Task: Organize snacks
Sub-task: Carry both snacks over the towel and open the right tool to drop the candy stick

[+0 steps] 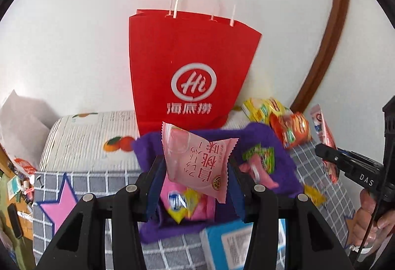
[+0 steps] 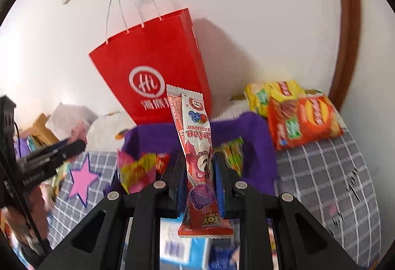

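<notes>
My left gripper (image 1: 196,166) is shut on a pale pink peach snack packet (image 1: 197,159) and holds it above a purple felt basket (image 1: 279,146). The basket holds a pink packet (image 1: 190,203) and a green-edged candy (image 1: 259,159). My right gripper (image 2: 198,166) is shut on a long red and white snack stick packet (image 2: 197,159), upright above the same purple basket (image 2: 251,136). The right gripper with its packet also shows in the left wrist view (image 1: 345,161). A red paper bag (image 1: 187,72) stands behind the basket against the wall; it also shows in the right wrist view (image 2: 153,67).
Yellow and orange chip bags (image 2: 296,112) lie right of the basket on the grey checked cloth (image 2: 321,171). A blue and white box (image 1: 234,240) lies near the front. A candy packet (image 2: 140,166) sits at the basket's left edge. Clutter lies far left.
</notes>
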`<state>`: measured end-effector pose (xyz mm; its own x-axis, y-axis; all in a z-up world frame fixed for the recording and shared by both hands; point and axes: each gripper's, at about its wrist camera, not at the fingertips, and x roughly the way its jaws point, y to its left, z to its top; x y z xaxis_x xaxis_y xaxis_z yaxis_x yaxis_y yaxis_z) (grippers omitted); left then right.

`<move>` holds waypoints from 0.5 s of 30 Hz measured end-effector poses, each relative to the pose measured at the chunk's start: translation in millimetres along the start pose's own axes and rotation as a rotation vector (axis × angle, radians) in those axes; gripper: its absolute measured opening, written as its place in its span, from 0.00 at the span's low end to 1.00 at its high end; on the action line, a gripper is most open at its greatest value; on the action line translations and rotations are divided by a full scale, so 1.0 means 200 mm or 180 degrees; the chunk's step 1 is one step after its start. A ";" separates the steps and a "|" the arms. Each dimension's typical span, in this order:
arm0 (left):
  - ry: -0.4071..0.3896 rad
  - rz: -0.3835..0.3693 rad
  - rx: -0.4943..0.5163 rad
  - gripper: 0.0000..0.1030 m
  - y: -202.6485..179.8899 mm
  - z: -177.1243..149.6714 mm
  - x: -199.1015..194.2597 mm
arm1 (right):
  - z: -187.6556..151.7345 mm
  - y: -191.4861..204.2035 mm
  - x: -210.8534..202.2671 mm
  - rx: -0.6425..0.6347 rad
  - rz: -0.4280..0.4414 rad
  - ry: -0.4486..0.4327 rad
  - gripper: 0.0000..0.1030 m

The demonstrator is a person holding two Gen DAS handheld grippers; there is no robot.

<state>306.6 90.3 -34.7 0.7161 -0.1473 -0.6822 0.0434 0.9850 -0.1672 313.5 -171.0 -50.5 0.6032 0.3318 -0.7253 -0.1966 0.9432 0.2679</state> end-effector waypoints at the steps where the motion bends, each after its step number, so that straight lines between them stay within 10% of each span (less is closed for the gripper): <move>1: -0.0002 0.0002 -0.0023 0.45 0.00 0.01 0.02 | 0.03 0.01 0.03 -0.0003 0.0007 0.0012 0.20; 15: 0.0234 0.0033 -0.0288 0.45 0.13 0.02 0.26 | 0.10 -0.12 0.43 0.0118 0.0004 0.0427 0.20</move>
<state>346.8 108.2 -71.1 0.6630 -0.1466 -0.7341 -0.0294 0.9748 -0.2211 385.1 -164.7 -107.1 0.4938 0.3349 -0.8025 -0.1670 0.9422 0.2904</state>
